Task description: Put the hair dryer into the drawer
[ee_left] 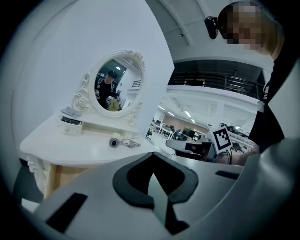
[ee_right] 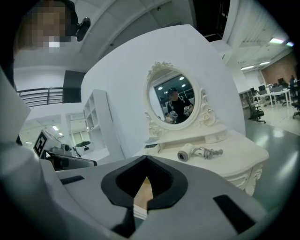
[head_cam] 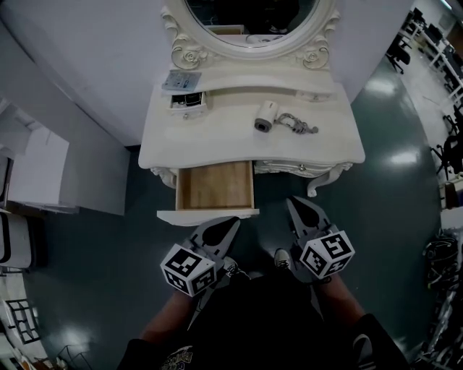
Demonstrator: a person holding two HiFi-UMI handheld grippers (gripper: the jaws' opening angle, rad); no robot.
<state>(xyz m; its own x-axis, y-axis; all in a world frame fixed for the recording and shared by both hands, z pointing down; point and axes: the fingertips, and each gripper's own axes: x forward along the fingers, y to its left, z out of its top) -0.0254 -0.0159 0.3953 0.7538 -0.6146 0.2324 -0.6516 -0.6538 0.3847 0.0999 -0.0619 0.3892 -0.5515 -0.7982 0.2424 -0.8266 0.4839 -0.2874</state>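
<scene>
The hair dryer (head_cam: 265, 117) is seen lying on its side on the white surface (head_cam: 210, 137) of a dressing table, right of centre, with its cord (head_cam: 298, 124) bunched just beside it on the right. An oval mirror (head_cam: 249, 22) in a carved white frame is mounted behind it. Under the front edge, left of centre, a drawer (head_cam: 215, 189) is pulled out, and its pale wooden bottom is exposed. The hair dryer is well apart from the drawer, further back on the surface and to the right. The left claw (head_cam: 230, 224) is held just in front of the drawer's white front panel, and the right claw (head_cam: 295, 204) is held beside it on the right, before the carved edge of the table; neither is in contact with the hair dryer. In the left gripper view the left claw (ee_left: 157, 187) is shown pressed together, with nothing held, and the hair dryer (ee_left: 115, 141) is seen far beyond it. In the right gripper view the right claw (ee_right: 143, 197) is likewise pressed together on nothing, and the hair dryer (ee_right: 185, 154) is seen on the surface ahead and to the right.
</scene>
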